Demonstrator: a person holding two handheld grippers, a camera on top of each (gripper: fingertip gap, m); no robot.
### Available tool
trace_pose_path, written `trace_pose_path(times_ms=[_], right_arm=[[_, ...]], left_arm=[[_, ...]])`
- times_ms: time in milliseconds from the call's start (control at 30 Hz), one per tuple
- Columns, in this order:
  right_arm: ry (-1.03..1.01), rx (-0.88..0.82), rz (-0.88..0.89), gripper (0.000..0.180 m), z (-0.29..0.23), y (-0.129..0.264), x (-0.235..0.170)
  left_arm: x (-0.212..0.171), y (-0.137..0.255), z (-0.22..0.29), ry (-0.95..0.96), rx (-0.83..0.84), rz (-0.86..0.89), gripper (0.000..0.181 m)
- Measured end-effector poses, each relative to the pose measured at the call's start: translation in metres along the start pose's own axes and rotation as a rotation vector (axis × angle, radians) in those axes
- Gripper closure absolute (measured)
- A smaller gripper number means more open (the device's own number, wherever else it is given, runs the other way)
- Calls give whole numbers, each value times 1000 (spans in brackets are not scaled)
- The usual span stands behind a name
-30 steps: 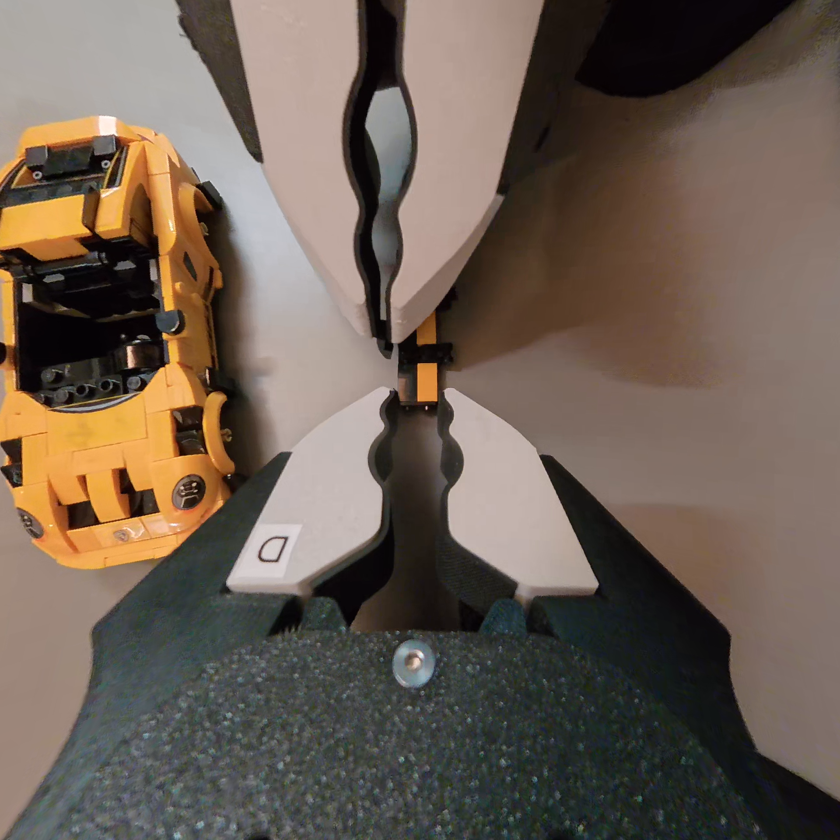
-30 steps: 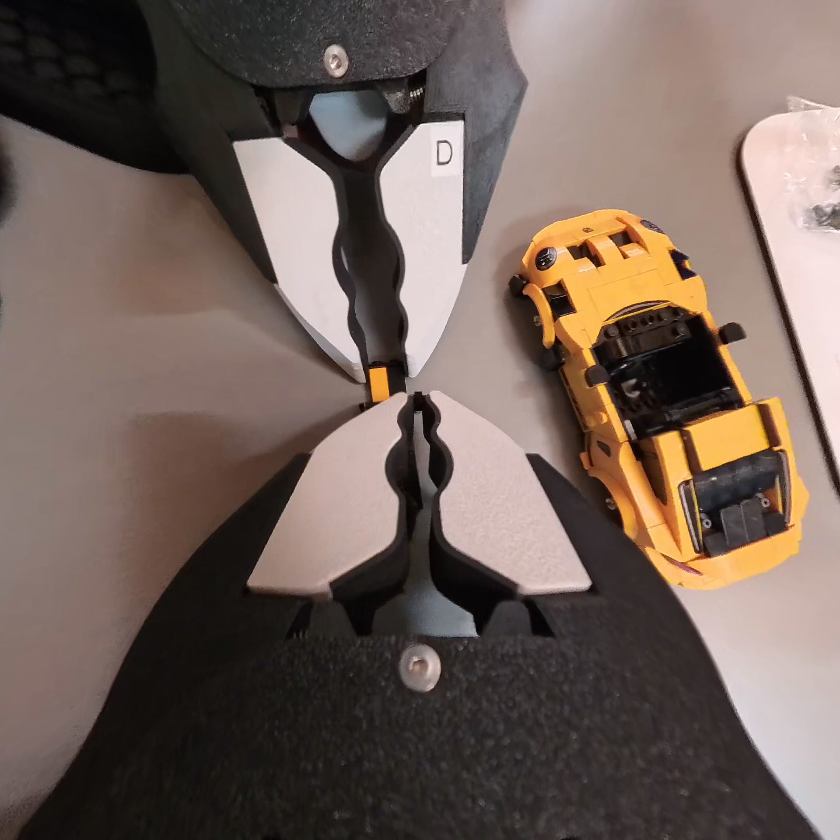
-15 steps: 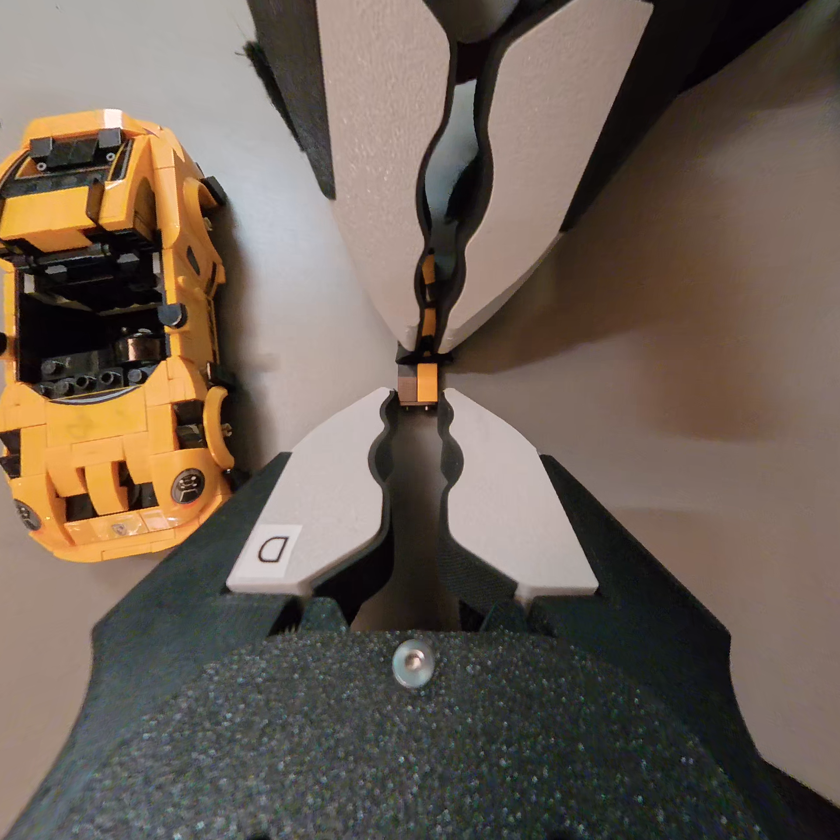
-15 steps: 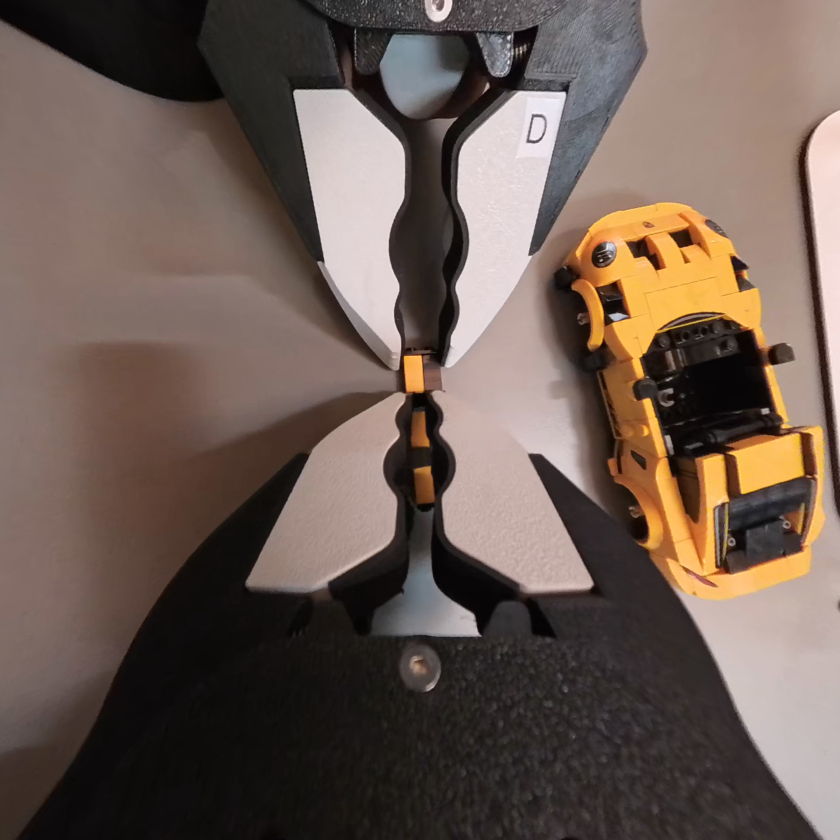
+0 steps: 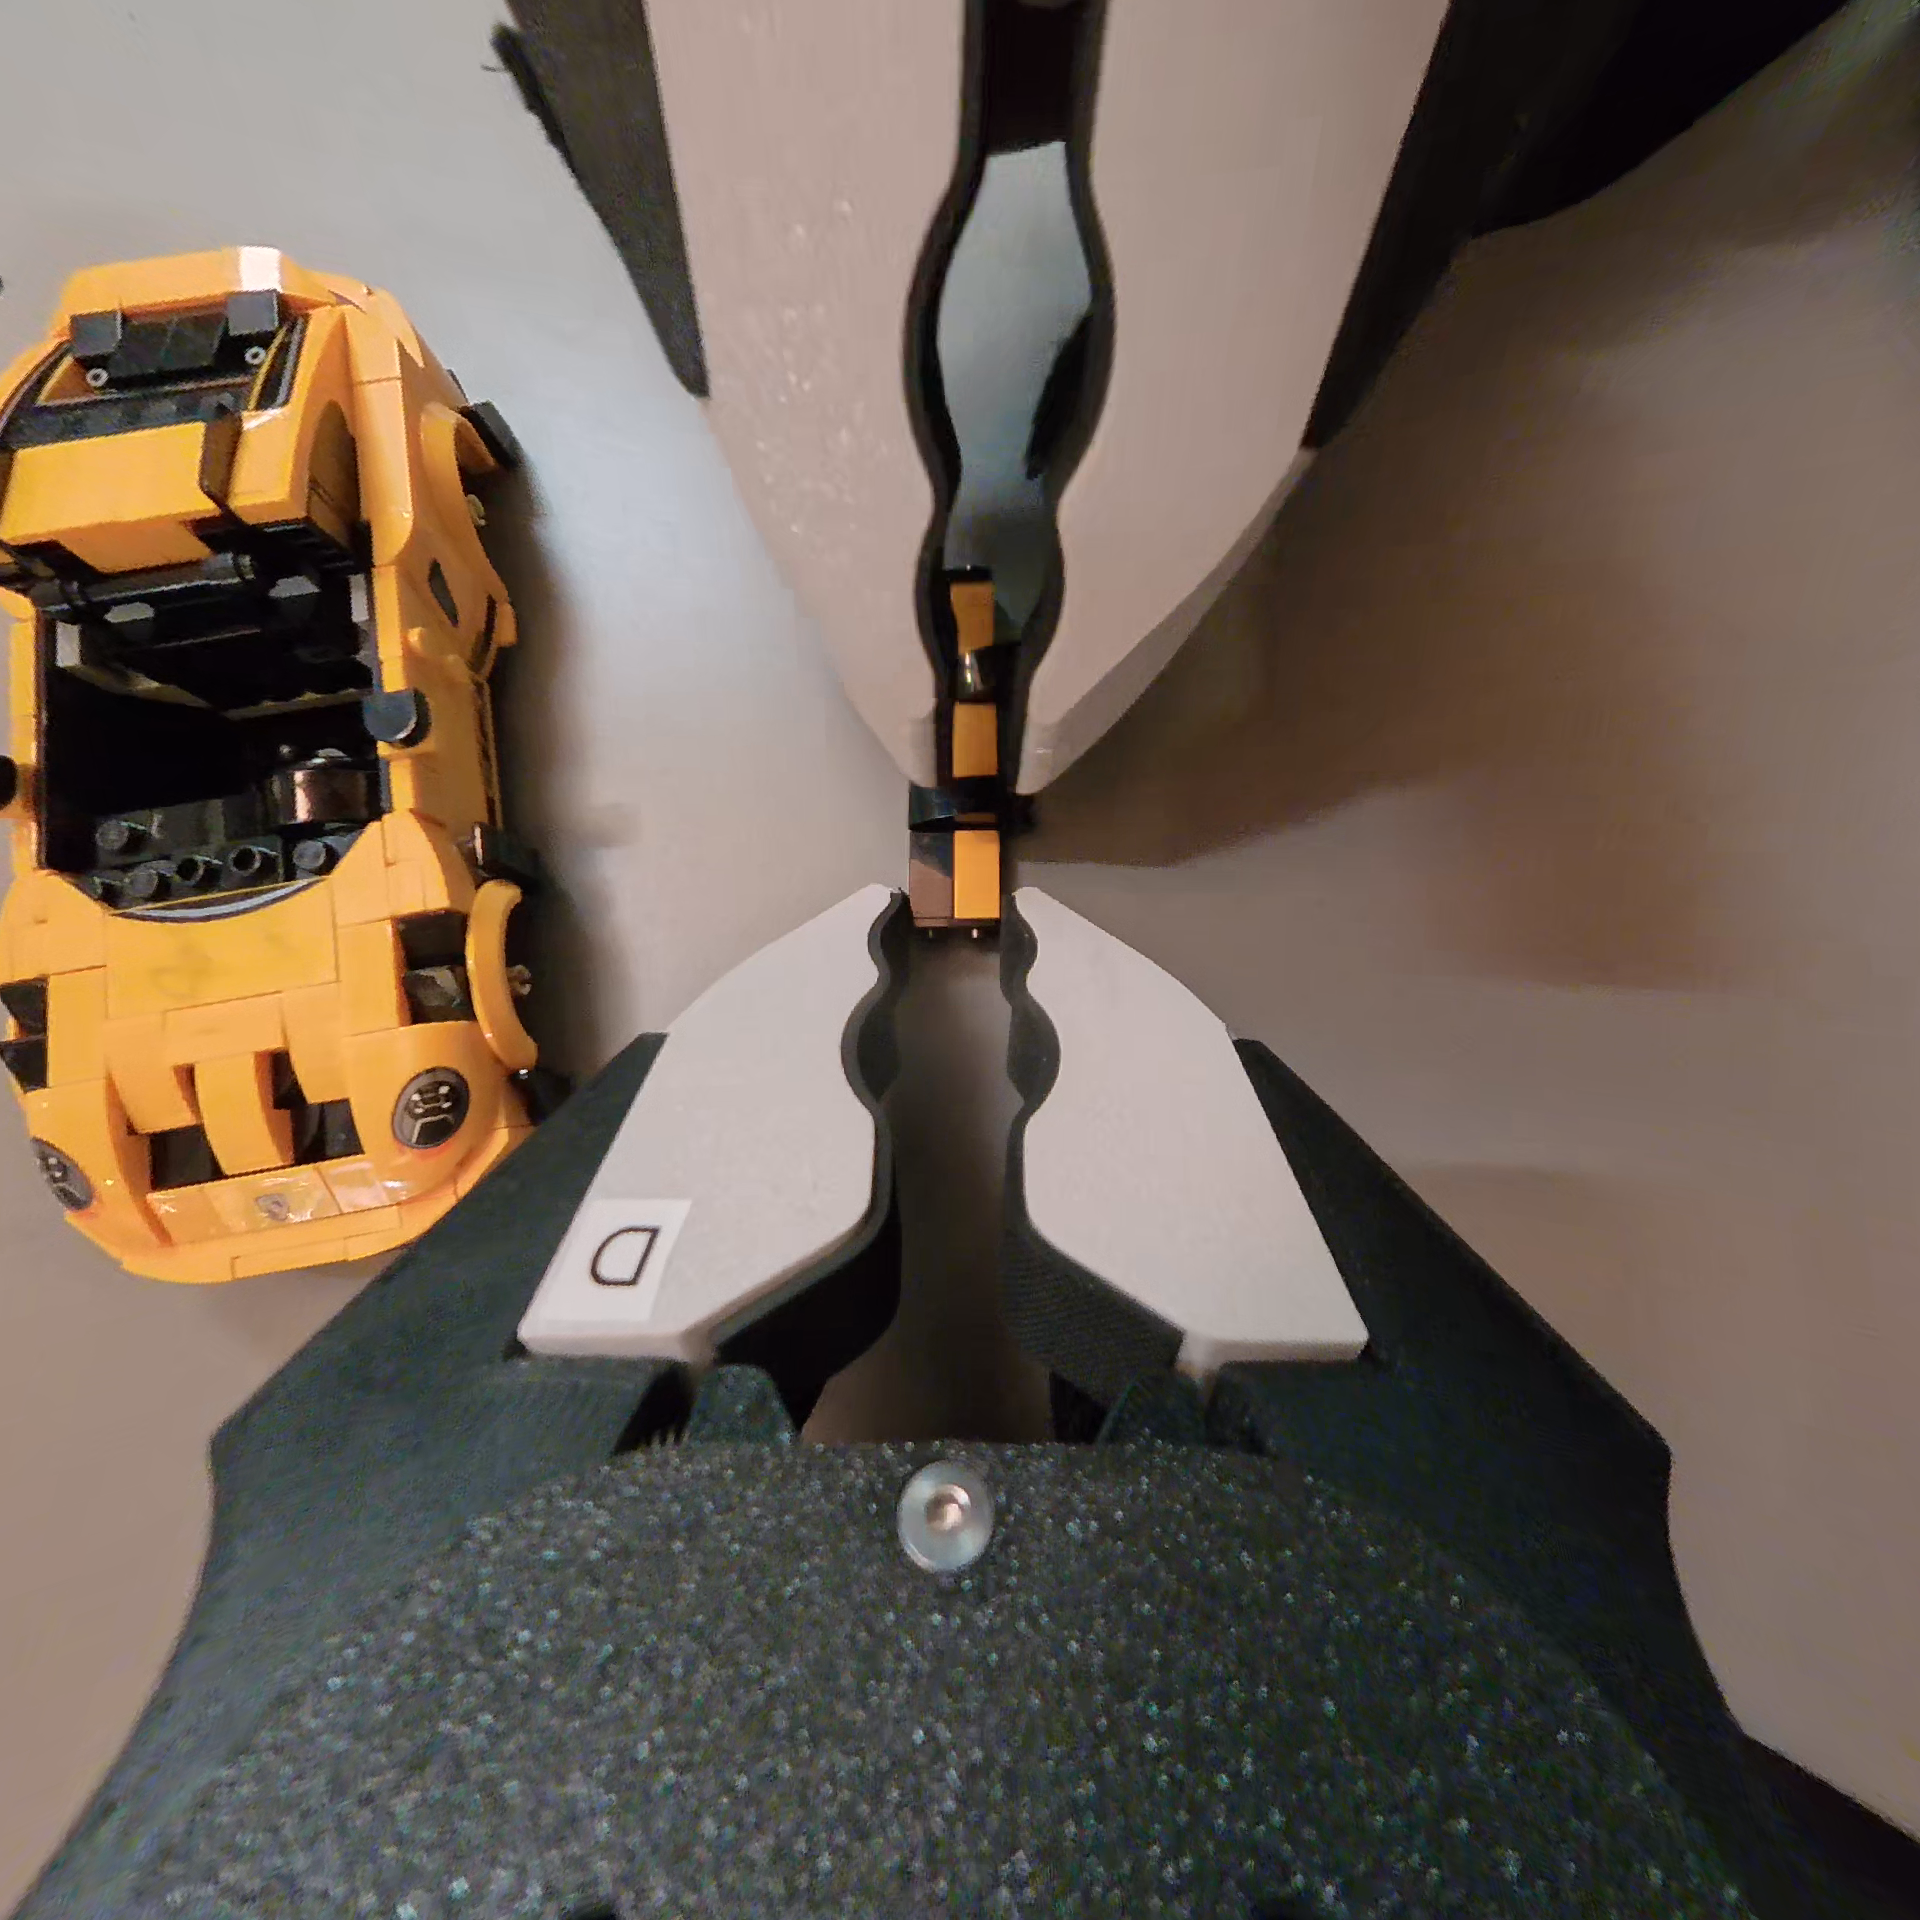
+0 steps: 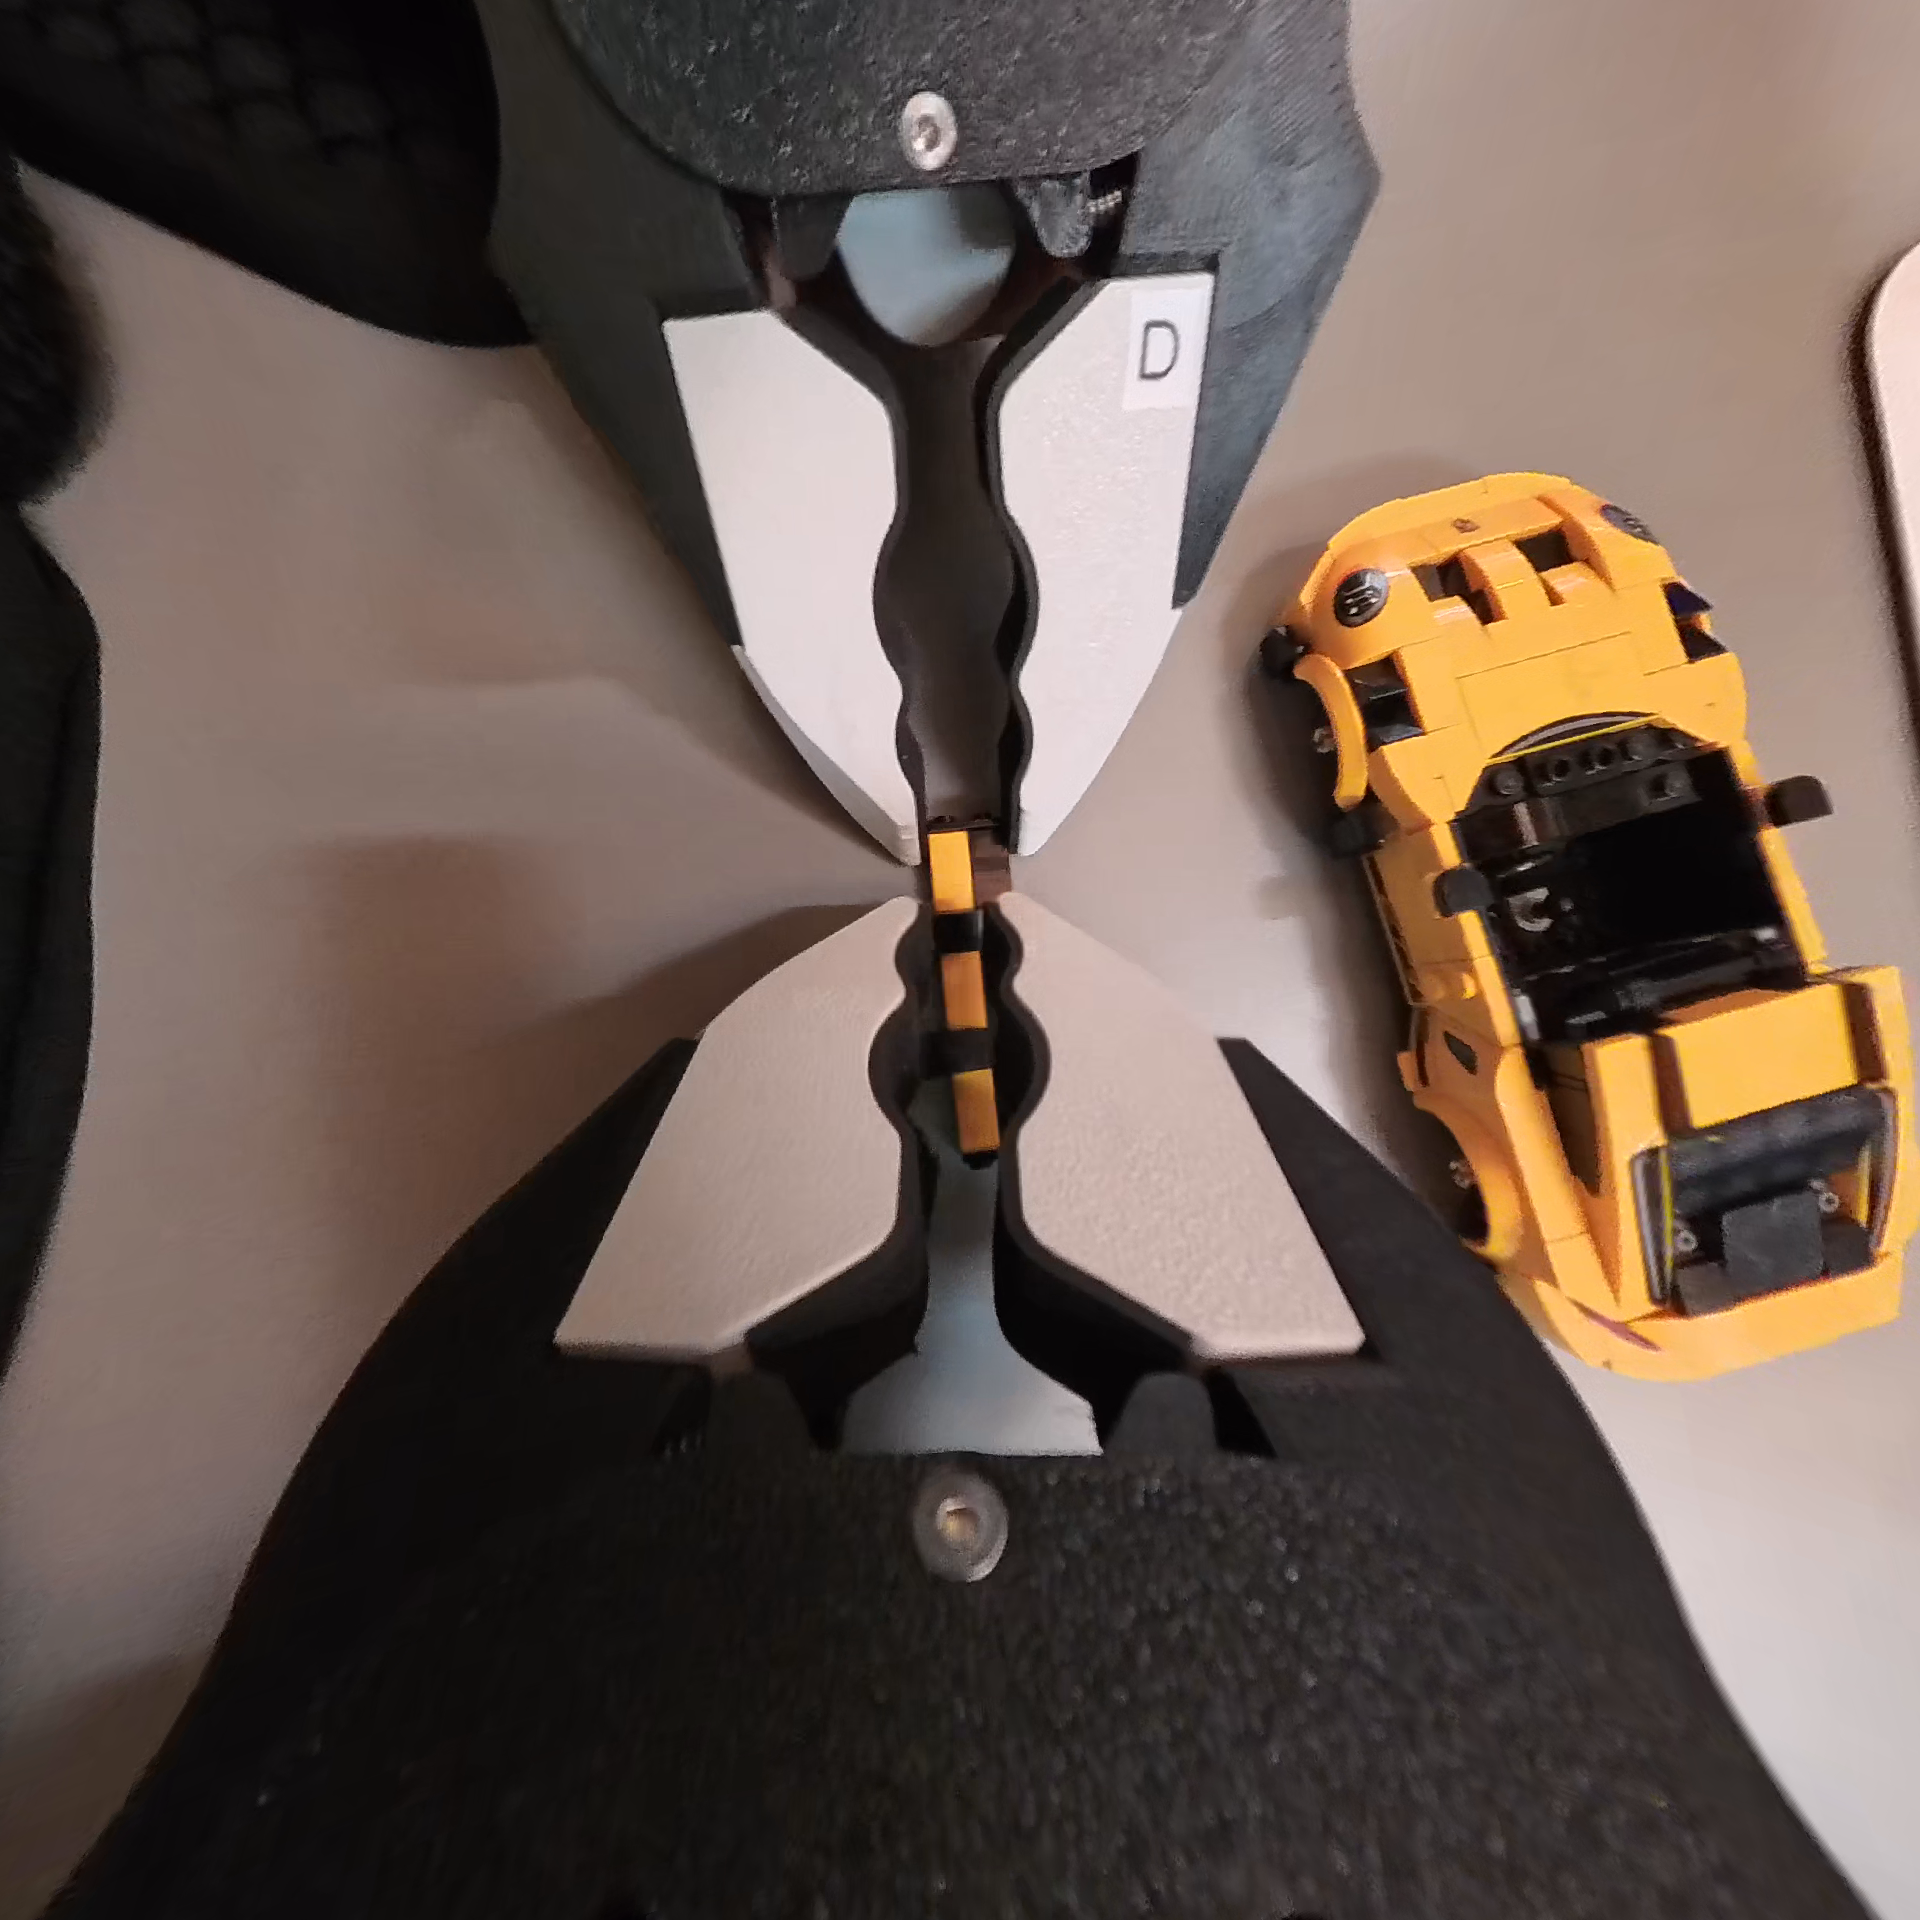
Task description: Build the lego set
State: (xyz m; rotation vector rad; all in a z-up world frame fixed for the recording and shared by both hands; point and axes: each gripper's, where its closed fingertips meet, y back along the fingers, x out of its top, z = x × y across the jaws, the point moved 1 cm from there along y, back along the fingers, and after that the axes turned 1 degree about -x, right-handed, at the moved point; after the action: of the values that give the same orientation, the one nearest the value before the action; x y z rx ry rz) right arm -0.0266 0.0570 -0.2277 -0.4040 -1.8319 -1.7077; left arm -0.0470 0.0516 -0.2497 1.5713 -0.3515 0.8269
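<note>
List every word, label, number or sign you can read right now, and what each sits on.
White sticker on the left gripper, beside its jaws: one printed character, legible, but I do not transcribe writing.
Round emblems on the nose of the yellow lego car: too small to read.
Lego strip held between both sets of jaws: no markings show.
Nothing else in view bears text.

Both grippers (image 5: 956, 914) (image 6: 961, 914): speckly black shells, pale grey wavy-edged jaws, silver screw behind the jaws, lettered sticker on one.
</note>
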Motion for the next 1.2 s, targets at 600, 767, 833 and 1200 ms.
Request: trace_pose_path(times_ms=[600, 767, 833, 1200], right_arm=[[-187, 182, -122, 180, 5, -10, -7], [-174, 196, -174, 180, 4, -11, -7], [-167, 198, -191, 180, 4, -11, -6], [-110, 107, -214, 180, 7, -16, -7]], left_arm=[[0, 0, 0, -7, -2, 10, 164], [0, 0, 1, -4, -6, 11, 164], [0, 0, 1, -1, -7, 12, 164], [0, 0, 1, 11, -6, 17, 164]])
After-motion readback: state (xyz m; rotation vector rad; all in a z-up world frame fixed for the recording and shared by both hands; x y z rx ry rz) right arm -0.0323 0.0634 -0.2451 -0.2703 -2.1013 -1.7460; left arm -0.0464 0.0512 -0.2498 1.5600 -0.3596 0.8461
